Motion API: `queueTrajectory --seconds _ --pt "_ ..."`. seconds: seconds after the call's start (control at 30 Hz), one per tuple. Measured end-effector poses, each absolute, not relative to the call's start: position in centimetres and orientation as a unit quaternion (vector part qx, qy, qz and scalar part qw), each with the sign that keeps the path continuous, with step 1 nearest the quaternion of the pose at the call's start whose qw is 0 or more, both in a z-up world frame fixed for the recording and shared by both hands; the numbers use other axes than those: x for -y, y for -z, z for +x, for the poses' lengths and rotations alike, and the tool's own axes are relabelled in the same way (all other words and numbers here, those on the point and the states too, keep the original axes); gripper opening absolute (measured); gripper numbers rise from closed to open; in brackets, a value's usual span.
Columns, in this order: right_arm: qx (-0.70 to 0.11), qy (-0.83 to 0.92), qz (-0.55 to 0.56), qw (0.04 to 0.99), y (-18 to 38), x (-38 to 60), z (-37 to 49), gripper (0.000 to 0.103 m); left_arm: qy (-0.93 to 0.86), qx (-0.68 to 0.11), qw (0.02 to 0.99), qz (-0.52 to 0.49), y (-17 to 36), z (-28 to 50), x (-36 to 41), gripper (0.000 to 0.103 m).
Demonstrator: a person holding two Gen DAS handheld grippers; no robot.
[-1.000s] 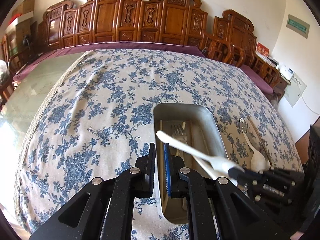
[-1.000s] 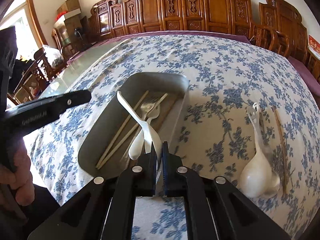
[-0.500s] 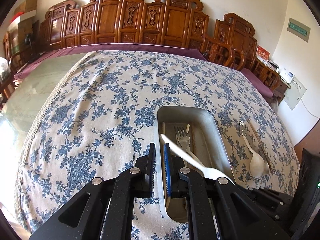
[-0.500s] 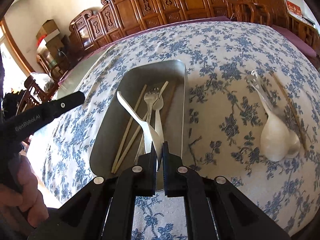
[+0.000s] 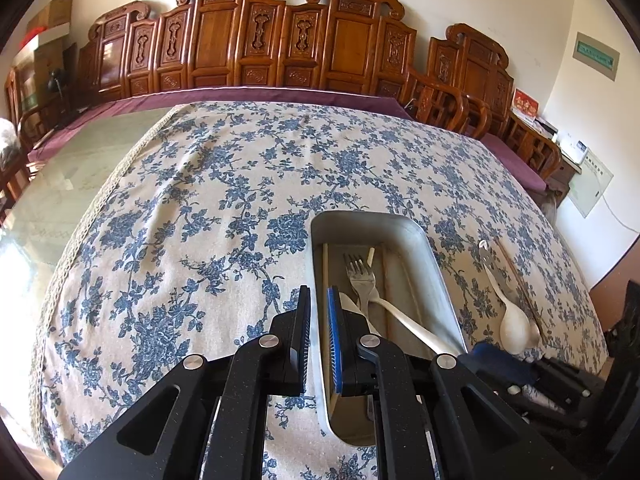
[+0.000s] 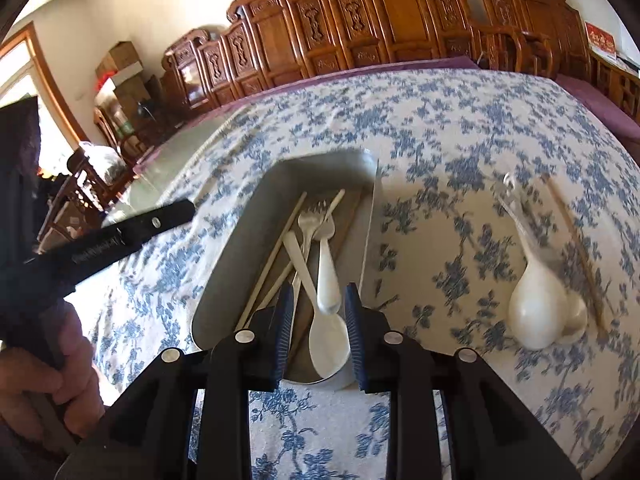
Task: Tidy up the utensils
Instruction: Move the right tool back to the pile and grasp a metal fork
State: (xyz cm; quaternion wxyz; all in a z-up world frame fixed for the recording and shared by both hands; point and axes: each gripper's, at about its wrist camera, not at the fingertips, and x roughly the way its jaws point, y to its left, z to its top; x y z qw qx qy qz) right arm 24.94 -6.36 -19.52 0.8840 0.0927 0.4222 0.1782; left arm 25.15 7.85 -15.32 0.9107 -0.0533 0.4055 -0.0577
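A grey metal tray (image 6: 240,248) (image 5: 440,276) sits on the blue-flowered tablecloth and holds chopsticks (image 6: 276,256), forks (image 6: 320,220) (image 5: 362,280) and a white spoon (image 6: 326,332). My right gripper (image 6: 318,328) is open just above the tray's near end, with the white spoon lying loose in the tray between its fingers. My left gripper (image 5: 319,334) is nearly shut and empty, its jaws astride the tray's left rim. Two white spoons (image 6: 536,304) (image 5: 514,326) and a chopstick (image 6: 576,248) lie on the cloth to the tray's right.
Carved wooden chairs (image 5: 280,40) line the far edge of the table. Bare glass tabletop (image 5: 72,184) shows left of the cloth. The left gripper's handle and the hand holding it (image 6: 48,360) show at the left in the right wrist view.
My right gripper has opened and let go of the white spoon, which now lies in the tray. The left gripper has stayed by the tray's left rim.
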Motion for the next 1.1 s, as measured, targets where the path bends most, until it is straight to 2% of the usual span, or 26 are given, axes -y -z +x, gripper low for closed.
queueTrajectory --seconds 0.07,0.2,0.27,0.33,0.4,0.67,1.1 --pt "-0.414 -0.186 0.096 0.886 18.8 7.1 25.0 0.028 0.061 -0.405 0.911 -0.052 15.3 25.2 -7.6 0.013" --pt "-0.397 -0.192 0.084 0.894 17.5 8.6 24.8 0.028 0.069 -0.404 0.911 -0.048 15.4 25.3 -6.6 0.016" --pt "-0.388 -0.188 0.071 0.899 16.9 9.5 24.7 0.028 0.075 -0.404 0.911 -0.046 15.4 25.4 -6.0 0.021" --pt "-0.381 -0.182 0.058 0.905 16.5 10.6 24.8 0.028 0.080 -0.403 0.911 -0.042 15.4 25.3 -5.3 0.031" --pt "-0.376 -0.169 0.045 0.910 16.4 12.2 25.1 0.028 0.086 -0.402 0.911 -0.038 15.4 25.2 -4.5 0.032" --pt "-0.370 -0.113 0.027 0.922 16.6 19.2 26.9 0.028 0.117 -0.399 0.909 -0.032 15.3 25.2 -0.8 0.057" --pt "-0.390 -0.103 0.012 0.915 19.2 23.3 28.2 0.028 0.158 -0.412 0.897 -0.003 16.4 24.5 5.4 0.057"
